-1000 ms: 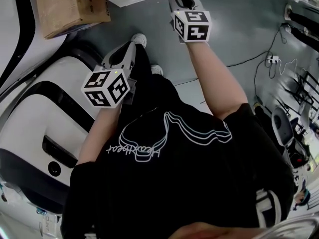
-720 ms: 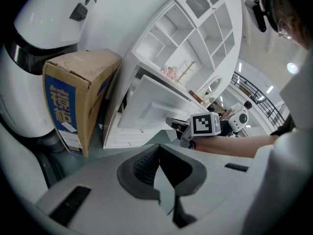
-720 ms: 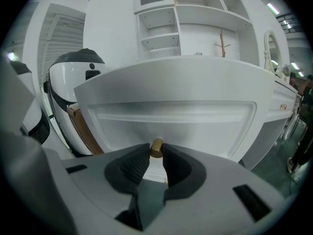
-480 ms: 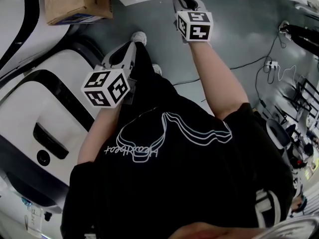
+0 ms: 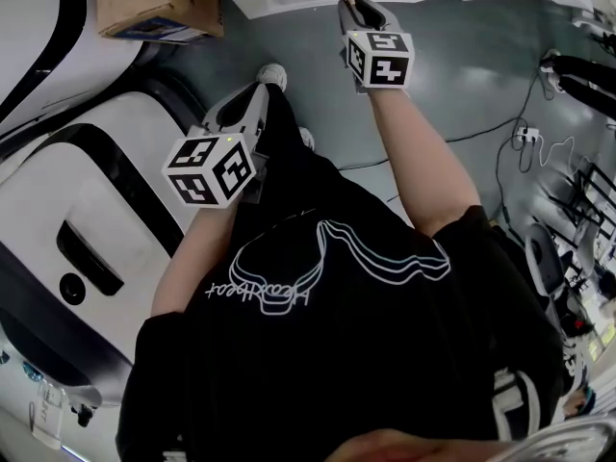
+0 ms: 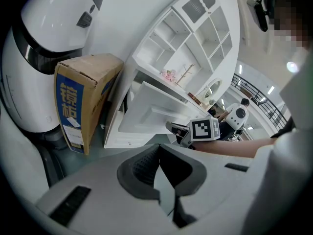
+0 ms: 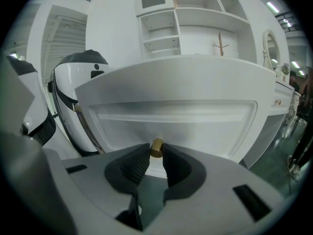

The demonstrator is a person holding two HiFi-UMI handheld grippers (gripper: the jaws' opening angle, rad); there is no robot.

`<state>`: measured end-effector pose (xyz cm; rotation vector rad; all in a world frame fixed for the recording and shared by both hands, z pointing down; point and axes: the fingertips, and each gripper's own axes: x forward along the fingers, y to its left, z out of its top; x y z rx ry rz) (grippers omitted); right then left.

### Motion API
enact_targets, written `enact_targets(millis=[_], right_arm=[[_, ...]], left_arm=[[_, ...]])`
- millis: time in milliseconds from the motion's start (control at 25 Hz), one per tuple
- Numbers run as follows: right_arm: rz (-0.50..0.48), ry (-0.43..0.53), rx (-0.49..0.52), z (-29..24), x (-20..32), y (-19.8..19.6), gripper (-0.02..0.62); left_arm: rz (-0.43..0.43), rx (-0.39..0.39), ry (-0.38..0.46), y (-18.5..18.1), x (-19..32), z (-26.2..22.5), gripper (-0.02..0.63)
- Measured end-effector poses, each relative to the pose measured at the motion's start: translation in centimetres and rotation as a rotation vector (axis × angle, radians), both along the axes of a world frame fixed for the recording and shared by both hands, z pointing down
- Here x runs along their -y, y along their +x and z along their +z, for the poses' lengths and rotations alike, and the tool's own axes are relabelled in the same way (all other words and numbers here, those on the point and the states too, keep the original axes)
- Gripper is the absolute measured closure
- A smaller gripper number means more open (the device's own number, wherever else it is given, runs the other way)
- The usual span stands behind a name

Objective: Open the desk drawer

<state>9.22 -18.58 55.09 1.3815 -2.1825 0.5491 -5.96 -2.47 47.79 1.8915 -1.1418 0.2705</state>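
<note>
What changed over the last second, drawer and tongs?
The right tongs, shut on the brass knob, have drawn the white drawer slightly further out toward the person. Grip unchanged. The left tongs stay shut and empty, off to the side.

Right arm outstretched, right tongs (image 7: pixel 155 154) clamp a knob (image 7: pixel 156 147); left tongs (image 6: pixel 158 155) hang back, jaws together.

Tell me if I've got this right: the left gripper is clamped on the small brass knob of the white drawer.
Not quite. It is the right gripper that is clamped on the small brass knob of the white drawer, as the right gripper view shows. The left gripper has its jaws together on nothing, away from the drawer.
</note>
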Motion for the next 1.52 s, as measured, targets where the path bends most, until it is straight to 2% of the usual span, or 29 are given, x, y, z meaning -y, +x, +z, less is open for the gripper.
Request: enact_targets(millis=[720, 1520], right_arm=[[-0.010, -0.006, 0.000, 0.0, -4.1, 0.9, 0.508], [-0.021, 0.001, -0.014, 0.0, -7.7, 1.5, 0.509]], left_arm=[[-0.018, 0.002, -0.007, 0.6, -5.0, 0.4, 0.601], [-0.008, 0.009, 0.009, 1.4, -7.8, 0.2, 0.601]])
